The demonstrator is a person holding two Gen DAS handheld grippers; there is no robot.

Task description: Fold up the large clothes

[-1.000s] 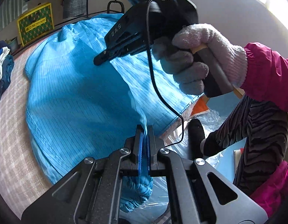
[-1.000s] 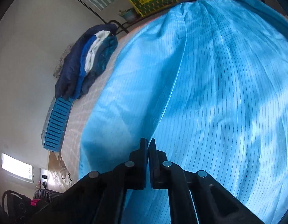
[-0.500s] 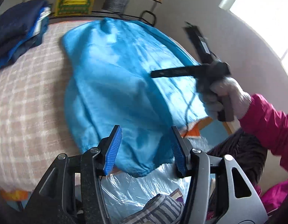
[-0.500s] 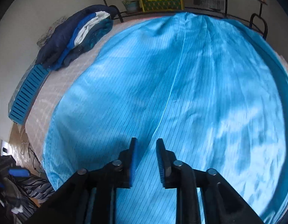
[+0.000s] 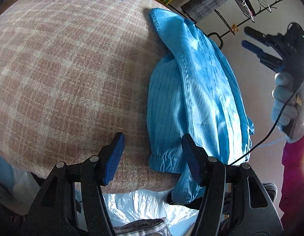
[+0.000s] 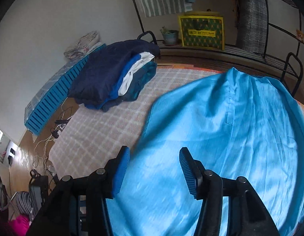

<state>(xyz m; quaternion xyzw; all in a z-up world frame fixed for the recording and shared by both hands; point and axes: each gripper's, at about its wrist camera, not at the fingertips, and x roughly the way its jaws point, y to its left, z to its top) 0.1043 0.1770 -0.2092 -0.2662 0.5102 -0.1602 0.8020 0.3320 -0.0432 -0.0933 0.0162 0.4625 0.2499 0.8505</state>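
Observation:
A large bright blue pinstriped garment [image 5: 203, 96] lies folded lengthwise on the pink checked blanket [image 5: 63, 74], its elastic cuff [image 5: 163, 161] at the near edge. My left gripper [image 5: 152, 157] is open and empty, just above the cuff and the blanket edge. My right gripper [image 6: 154, 169] is open and empty, hovering over the near part of the garment [image 6: 221, 137]. It also shows in the left wrist view [image 5: 256, 47], held up in a gloved hand at the right.
A stack of folded dark blue and white clothes [image 6: 116, 74] lies at the far left of the blanket [image 6: 96, 129]. A blue slatted crate [image 6: 53, 98], a yellow-green box [image 6: 201, 31] and a metal rack [image 6: 280, 39] stand beyond. Clear plastic bags [image 5: 144, 206] lie below the bed edge.
Both grippers have opened and let go of the blue garment. It now lies folded on the blanket. Both grippers have pulled back and up.

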